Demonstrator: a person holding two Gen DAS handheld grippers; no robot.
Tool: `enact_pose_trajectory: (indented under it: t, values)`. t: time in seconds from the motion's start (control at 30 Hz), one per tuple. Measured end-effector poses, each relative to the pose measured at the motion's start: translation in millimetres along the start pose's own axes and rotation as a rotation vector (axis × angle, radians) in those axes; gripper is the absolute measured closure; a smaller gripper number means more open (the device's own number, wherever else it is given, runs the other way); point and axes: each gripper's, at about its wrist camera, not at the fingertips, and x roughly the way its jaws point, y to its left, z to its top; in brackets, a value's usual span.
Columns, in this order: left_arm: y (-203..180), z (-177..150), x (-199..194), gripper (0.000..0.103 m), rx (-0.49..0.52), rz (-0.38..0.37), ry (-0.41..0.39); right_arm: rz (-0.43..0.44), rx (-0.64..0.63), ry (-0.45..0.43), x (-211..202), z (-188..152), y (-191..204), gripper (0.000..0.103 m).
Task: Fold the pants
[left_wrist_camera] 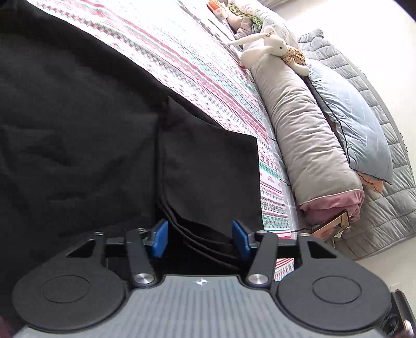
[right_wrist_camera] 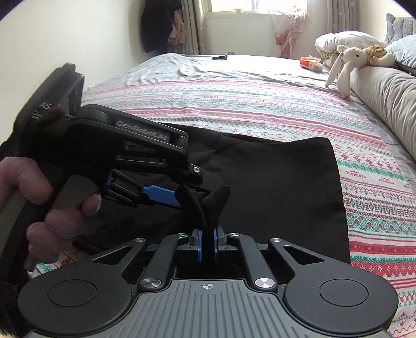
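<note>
Black pants (left_wrist_camera: 78, 124) lie on the patterned bedspread (left_wrist_camera: 182, 57), folded into layers. My left gripper (left_wrist_camera: 200, 238) is open, its blue pads astride the layered edge of the pants without pinching it. In the right wrist view the pants (right_wrist_camera: 273, 187) spread ahead on the bedspread (right_wrist_camera: 260, 104). My right gripper (right_wrist_camera: 207, 244) is shut on a bunched fold of the black fabric, lifted a little. The left gripper (right_wrist_camera: 179, 200) comes in from the left, held by a hand, its blue finger touching the same bunch.
A grey rolled quilt (left_wrist_camera: 299, 124) with a white toy rabbit (left_wrist_camera: 270, 49) and a blue pillow (left_wrist_camera: 351, 117) lie along the bed's right side. A phone (left_wrist_camera: 330, 225) lies near the quilt's end. A window (right_wrist_camera: 254, 5) and hanging clothes (right_wrist_camera: 158, 23) are beyond the bed.
</note>
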Motion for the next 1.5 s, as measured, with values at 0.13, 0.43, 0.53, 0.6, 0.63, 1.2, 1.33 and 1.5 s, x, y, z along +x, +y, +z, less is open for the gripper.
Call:
enact_pose_trajectory:
  t: [0.13, 0.43, 0.53, 0.6, 0.63, 1.2, 1.33, 1.5]
  values:
    - [-1, 3, 6, 0.048, 0.004, 0.011, -0.015, 0.006, -0.016, 0.001, -3, 1, 0, 0.095]
    - [3, 8, -6, 0.074, 0.015, 0.126, -0.038, 0.033, -0.085, 0.046, 0, 6, 8, 0.085]
    - [-3, 13, -19, 0.074, 0.074, 0.217, -0.078, 0.077, -0.087, 0.060, -4, 13, 7, 0.058]
    - [-4, 17, -28, 0.074, 0.103, 0.264, -0.102, 0.082, -0.078, 0.058, -7, 18, 6, 0.039]
    - [-3, 18, -34, 0.074, 0.111, 0.283, -0.112, 0.075, -0.079, 0.064, -7, 20, 5, 0.039]
    - [59, 36, -140, 0.074, 0.129, 0.542, -0.293, -0.007, 0.082, 0.254, 59, 50, 5, 0.032]
    - [85, 38, -167, 0.074, 0.089, 0.585, -0.329, 0.002, 0.021, 0.273, 70, 50, 28, 0.032]
    - [104, 38, -198, 0.074, 0.059, 0.655, -0.372, 0.019, -0.039, 0.288, 84, 51, 56, 0.031]
